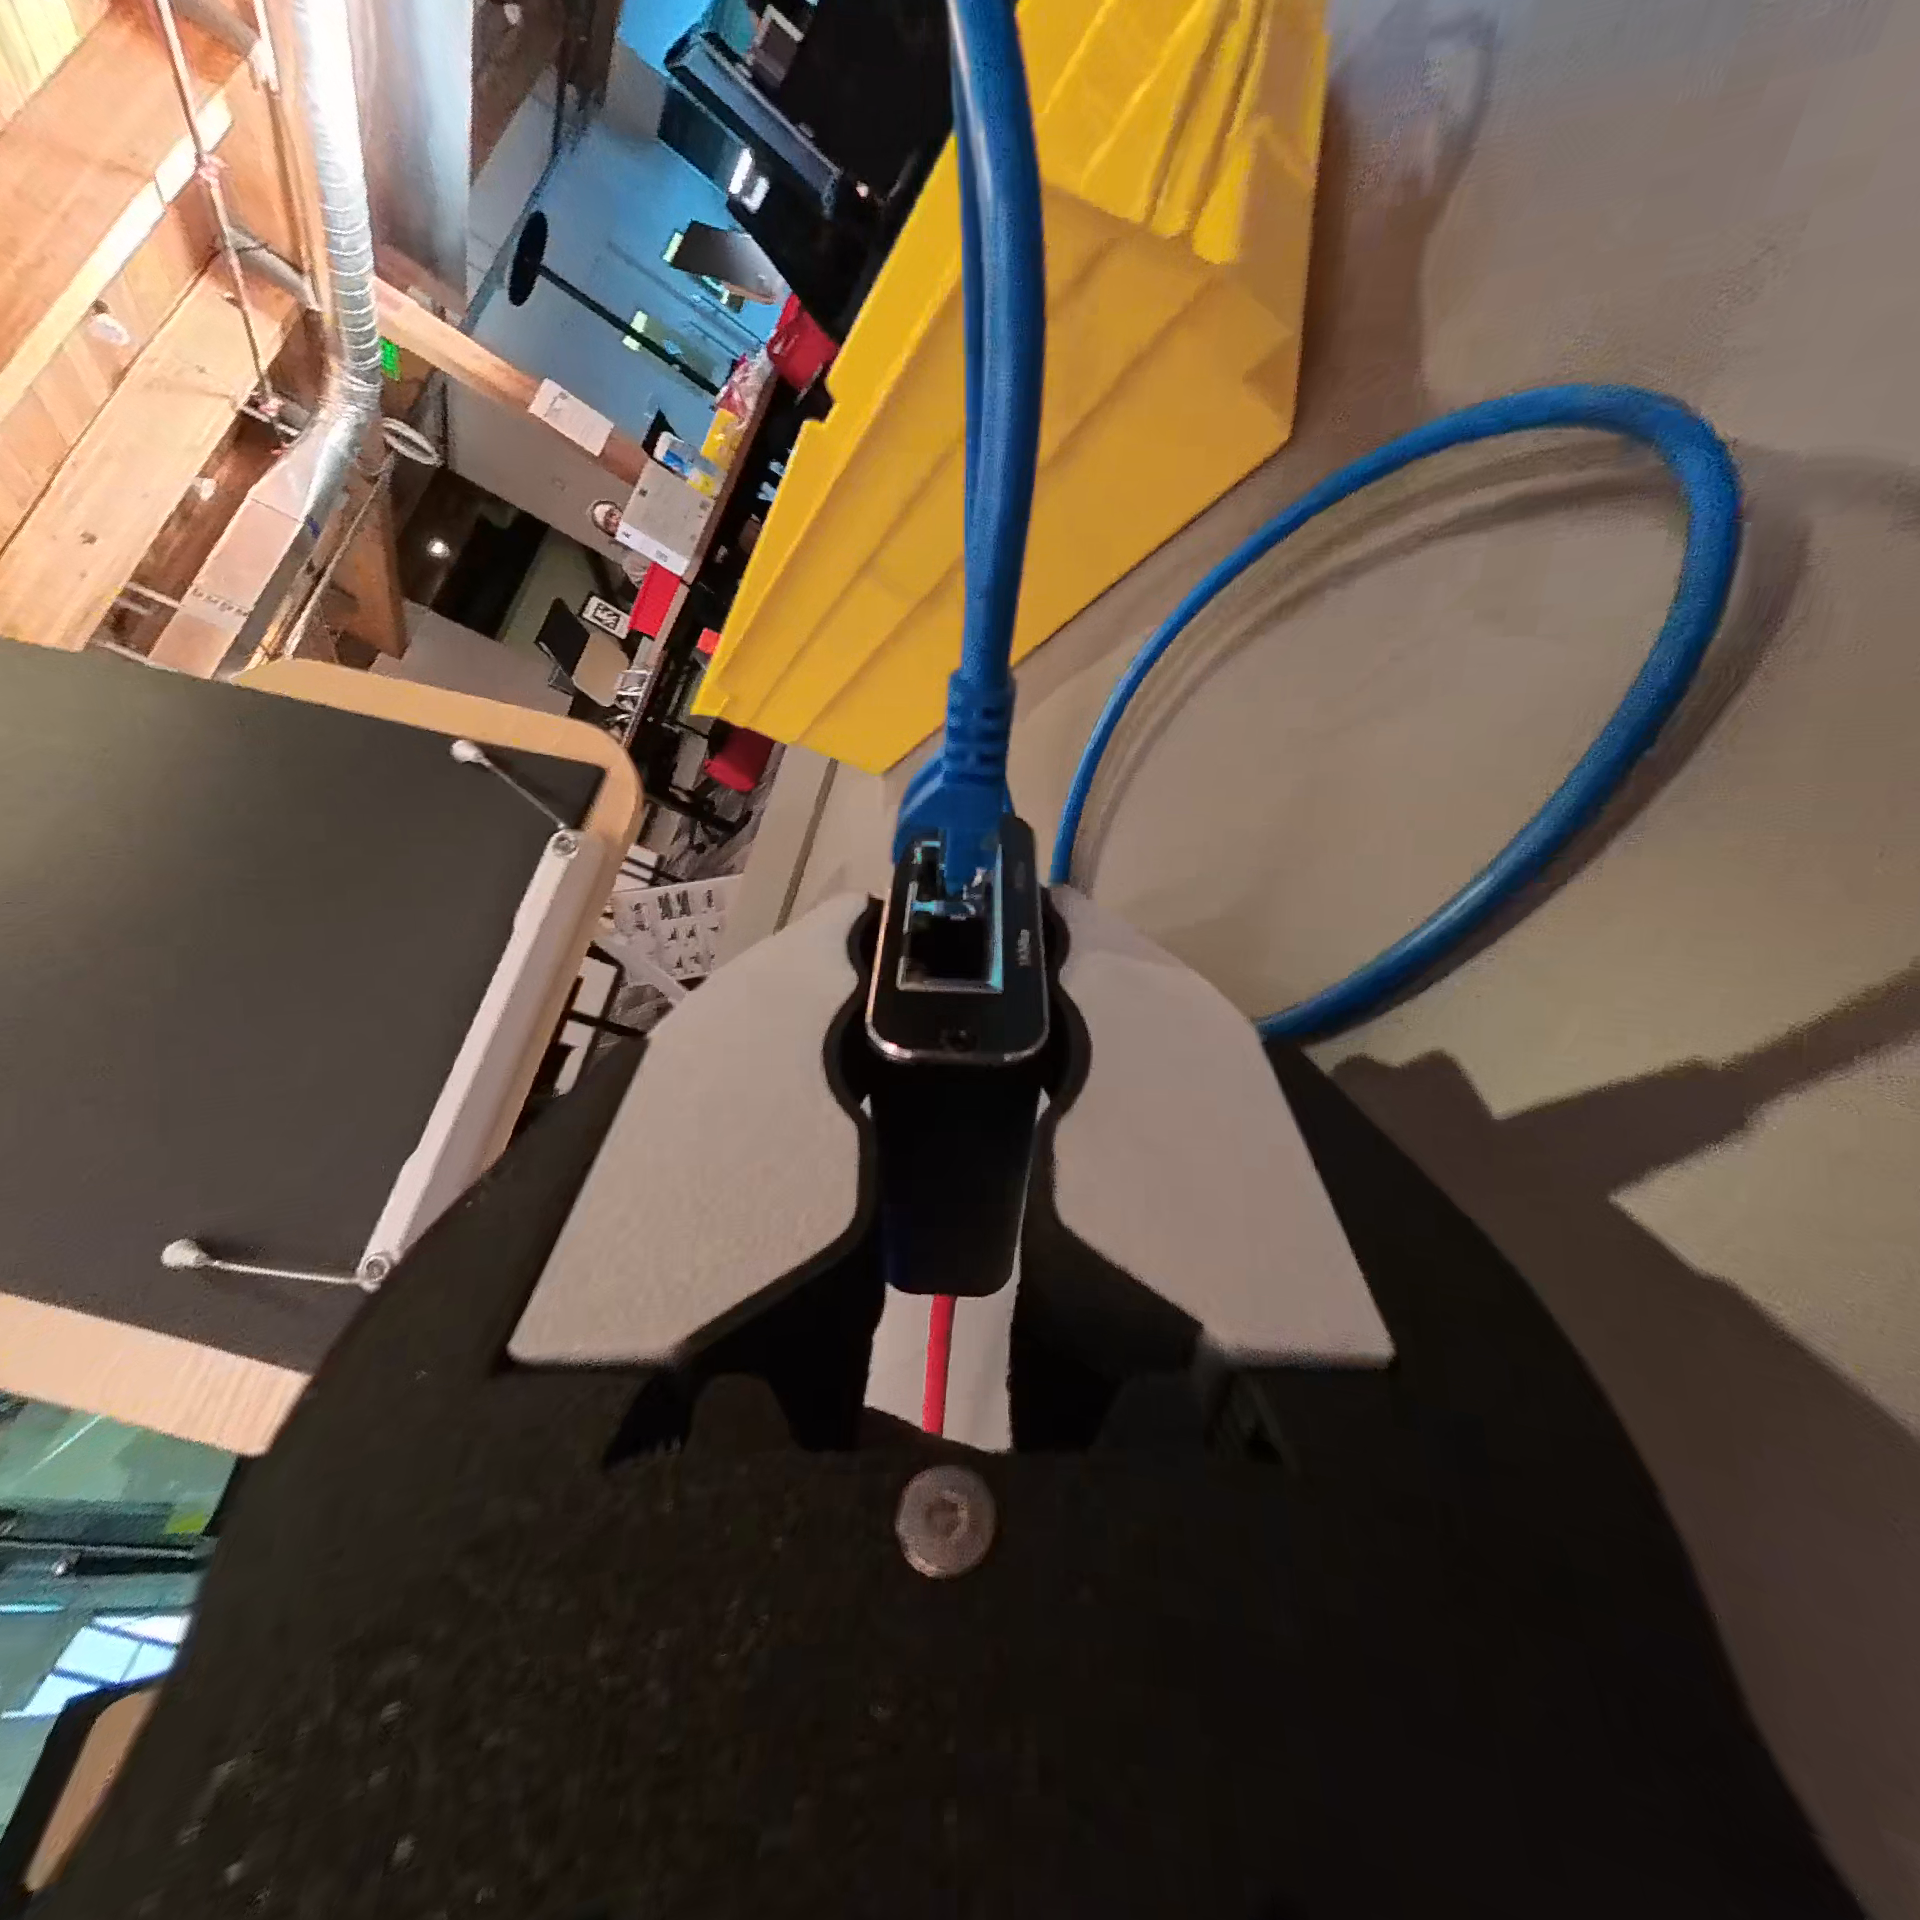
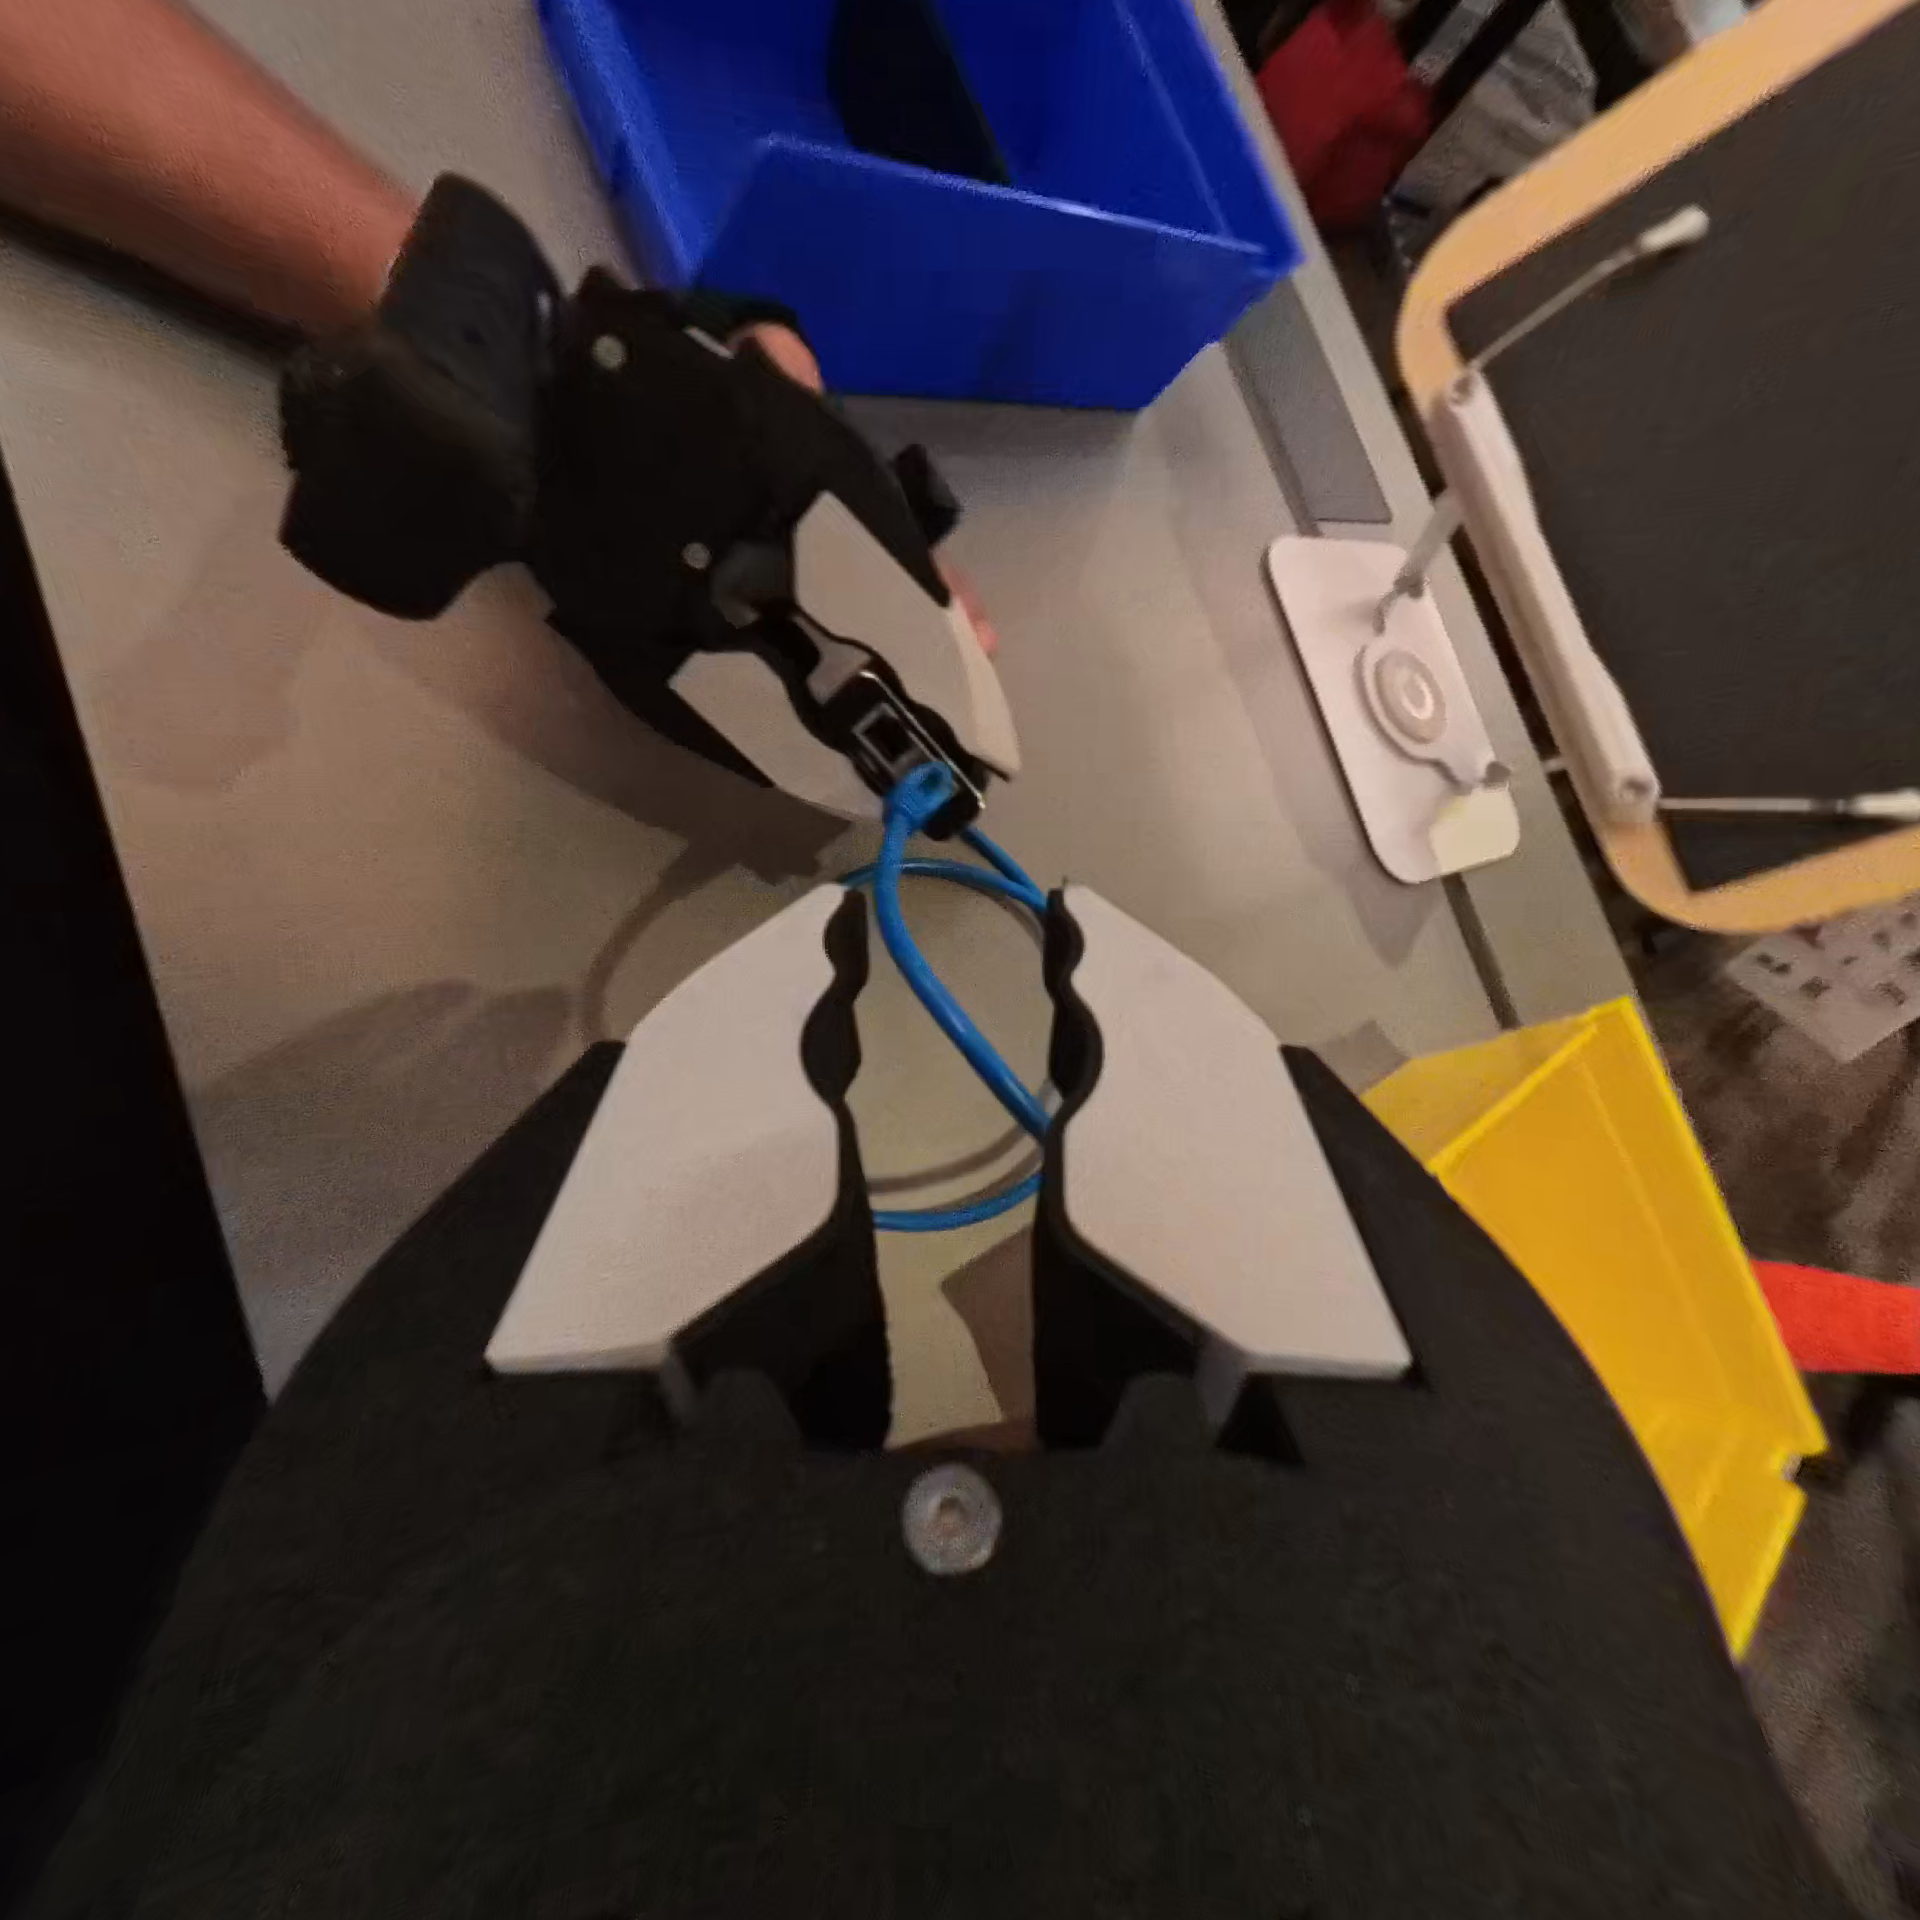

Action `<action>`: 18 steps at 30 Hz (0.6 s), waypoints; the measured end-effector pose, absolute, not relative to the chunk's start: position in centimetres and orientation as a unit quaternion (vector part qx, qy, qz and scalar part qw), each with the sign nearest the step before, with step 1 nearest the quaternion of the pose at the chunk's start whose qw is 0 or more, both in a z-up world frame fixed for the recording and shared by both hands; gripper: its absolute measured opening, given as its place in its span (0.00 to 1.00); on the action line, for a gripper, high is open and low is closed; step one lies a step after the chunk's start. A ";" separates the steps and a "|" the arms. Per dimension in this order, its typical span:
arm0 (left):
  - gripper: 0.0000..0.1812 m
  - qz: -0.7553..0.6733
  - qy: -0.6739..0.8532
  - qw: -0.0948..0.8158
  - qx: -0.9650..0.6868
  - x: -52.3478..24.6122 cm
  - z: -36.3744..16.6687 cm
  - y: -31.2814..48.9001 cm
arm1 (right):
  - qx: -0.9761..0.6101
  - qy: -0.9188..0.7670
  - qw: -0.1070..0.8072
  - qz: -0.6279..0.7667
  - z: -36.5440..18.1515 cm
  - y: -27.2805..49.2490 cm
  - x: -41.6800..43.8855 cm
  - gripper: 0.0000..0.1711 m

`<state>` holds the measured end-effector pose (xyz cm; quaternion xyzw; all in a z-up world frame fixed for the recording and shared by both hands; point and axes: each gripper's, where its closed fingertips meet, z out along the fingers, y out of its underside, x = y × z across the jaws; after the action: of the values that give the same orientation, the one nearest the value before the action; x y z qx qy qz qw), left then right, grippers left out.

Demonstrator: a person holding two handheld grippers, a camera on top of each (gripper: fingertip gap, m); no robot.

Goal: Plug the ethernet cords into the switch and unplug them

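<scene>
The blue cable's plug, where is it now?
In the left wrist view, the plug sits in the far port of the black switch, clamped in the left gripper, near the yellow bin.

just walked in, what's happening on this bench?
A person works two handheld grippers. The left gripper is clamped on a small black switch, with a blue ethernet cord plugged into its far port; the near port is empty. The right gripper hangs open above the cord's loop on the grey table, gripping nothing.

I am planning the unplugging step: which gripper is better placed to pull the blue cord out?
Right. The right gripper is open around the blue cord; the left gripper is clamping the switch.
</scene>
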<state>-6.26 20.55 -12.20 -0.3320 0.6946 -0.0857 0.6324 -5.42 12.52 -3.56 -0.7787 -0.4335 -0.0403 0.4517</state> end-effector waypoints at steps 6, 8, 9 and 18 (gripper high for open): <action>0.14 -0.090 0.716 0.609 -0.329 -6.2 -13.0 19.5 | -0.702 -0.581 0.373 -0.172 -8.8 15.1 -9.0 0.18; 0.14 -0.092 0.718 0.607 -0.329 -6.2 -12.9 19.3 | -0.689 -0.604 0.348 -0.200 -10.2 15.9 -8.6 0.16; 0.14 -0.090 0.720 0.604 -0.329 -6.2 -12.9 19.2 | -0.681 -0.614 0.337 -0.213 -10.7 16.1 -8.3 0.15; 0.14 -0.070 0.728 0.599 -0.327 -6.2 -13.4 19.3 | -0.687 -0.618 0.313 -0.222 -11.8 17.1 -7.8 0.11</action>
<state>-6.18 19.28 -13.37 -0.3271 0.7276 -0.0701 0.5989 -7.80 17.11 -11.79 -0.6866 -0.6178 -0.2218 0.3127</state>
